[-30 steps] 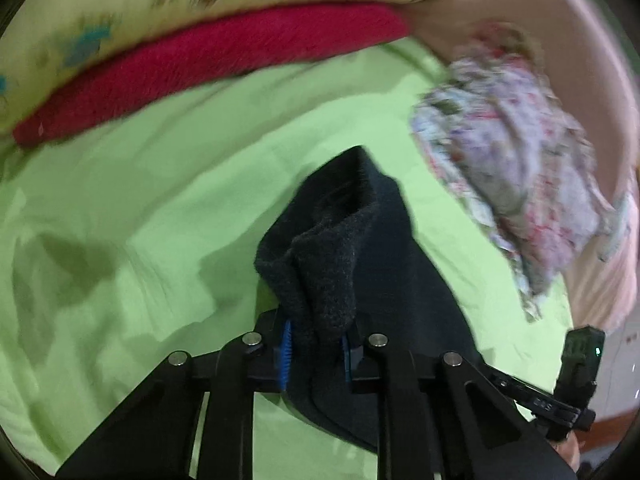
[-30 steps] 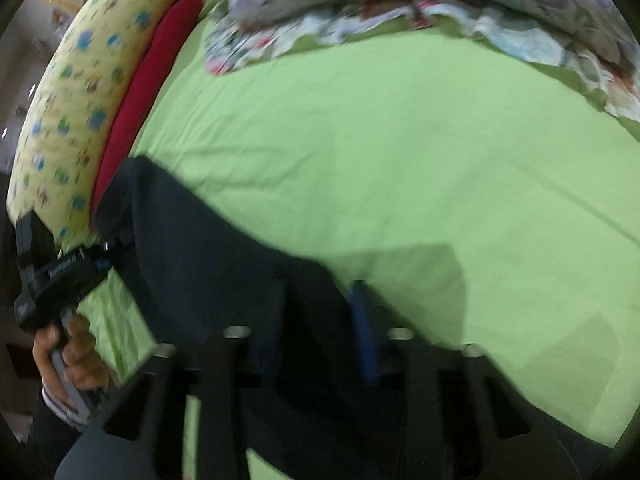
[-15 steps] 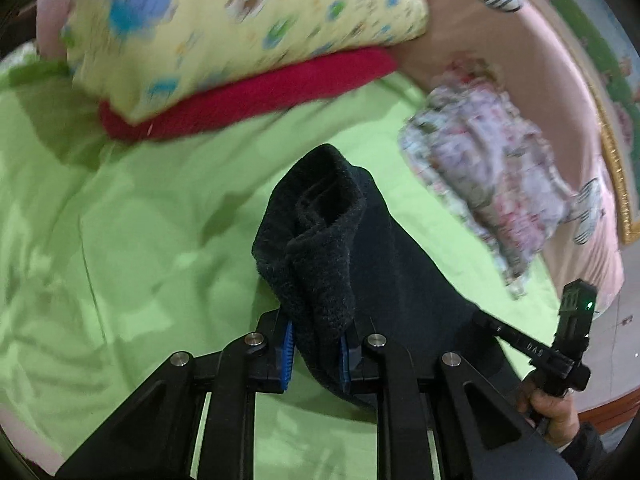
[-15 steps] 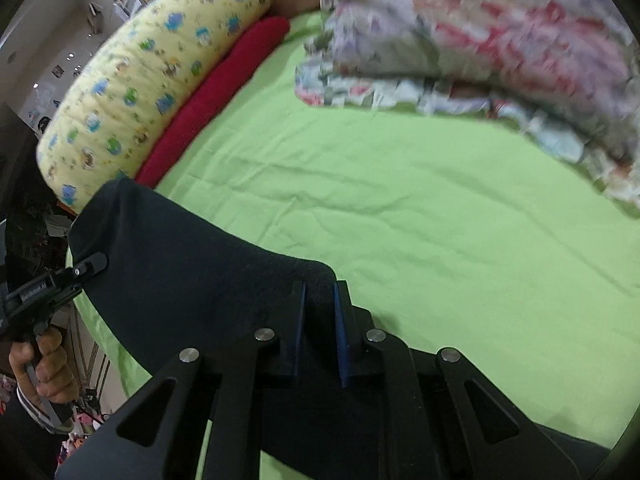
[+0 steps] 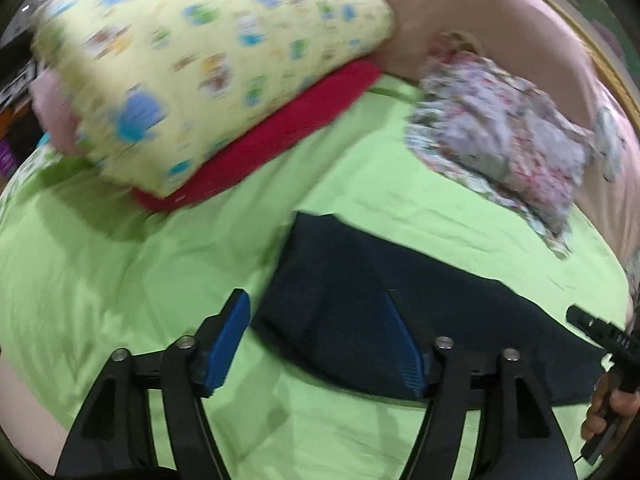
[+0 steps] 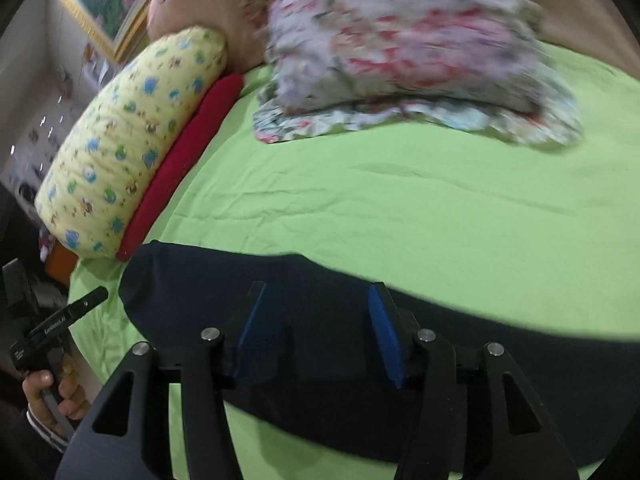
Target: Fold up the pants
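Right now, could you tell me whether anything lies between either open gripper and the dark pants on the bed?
Nothing visible does. The left gripper and right gripper are both open directly over the dark pants, which lie on the green sheet. The pillows sit farther back.

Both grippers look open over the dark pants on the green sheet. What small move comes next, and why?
Probably lift both grippers slightly clear to check the fold. The left gripper and right gripper have their jaws spread with nothing between them, and the dark pants lie flat on the green sheet as one long band. A regrasp at one end for the next fold would likely follow.
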A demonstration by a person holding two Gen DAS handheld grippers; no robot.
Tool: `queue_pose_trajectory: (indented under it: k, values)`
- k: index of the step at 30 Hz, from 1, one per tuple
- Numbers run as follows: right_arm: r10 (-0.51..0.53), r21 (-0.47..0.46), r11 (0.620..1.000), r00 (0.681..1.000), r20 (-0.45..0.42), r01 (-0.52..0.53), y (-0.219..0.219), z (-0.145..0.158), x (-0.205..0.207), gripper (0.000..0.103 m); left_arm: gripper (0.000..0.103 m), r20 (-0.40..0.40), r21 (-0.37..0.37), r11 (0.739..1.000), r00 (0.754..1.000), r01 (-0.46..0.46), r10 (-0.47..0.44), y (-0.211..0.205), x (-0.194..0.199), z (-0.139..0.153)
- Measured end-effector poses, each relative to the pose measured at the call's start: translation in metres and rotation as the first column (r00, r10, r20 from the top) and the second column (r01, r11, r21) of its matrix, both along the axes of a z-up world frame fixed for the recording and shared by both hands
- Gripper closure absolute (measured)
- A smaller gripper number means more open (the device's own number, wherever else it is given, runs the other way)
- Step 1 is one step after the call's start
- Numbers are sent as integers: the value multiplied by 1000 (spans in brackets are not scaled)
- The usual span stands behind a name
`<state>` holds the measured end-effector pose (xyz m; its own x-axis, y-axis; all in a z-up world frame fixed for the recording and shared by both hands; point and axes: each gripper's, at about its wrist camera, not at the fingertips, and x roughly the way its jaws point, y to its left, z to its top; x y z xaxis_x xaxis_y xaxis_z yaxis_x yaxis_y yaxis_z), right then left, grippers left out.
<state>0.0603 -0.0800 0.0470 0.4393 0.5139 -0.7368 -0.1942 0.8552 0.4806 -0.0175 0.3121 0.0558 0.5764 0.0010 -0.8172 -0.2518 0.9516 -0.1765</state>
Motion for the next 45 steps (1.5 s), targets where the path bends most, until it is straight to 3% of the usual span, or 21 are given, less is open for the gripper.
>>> queue_pose_trajectory:
  k: [4,10,22,29,45]
  values:
    - [-80,30,996,996,-40,81,-34,-5,-34,49,32,-10,-7,992,992,122,-122,-38,21,3]
    - [-217,42,974,972,-94,221,-76,-17,-77,49,31,-7,-15,959,959,282,-282,-98,45,1]
    - [-502,94,851,852,-147,518,-156,-29,-145,49,28,-41,-47,858,857,511,-513,-206,75,-3]
    - [-644,83,745,746,-169,662,-195,-40,-177,49,27,-57,-46,775,773,630,-632,-259,77,-2]
    - [-786,174,518,546,-290,838,-263,-78,-190,49,25,-136,12,546,542,838,-829,-392,100,-10]
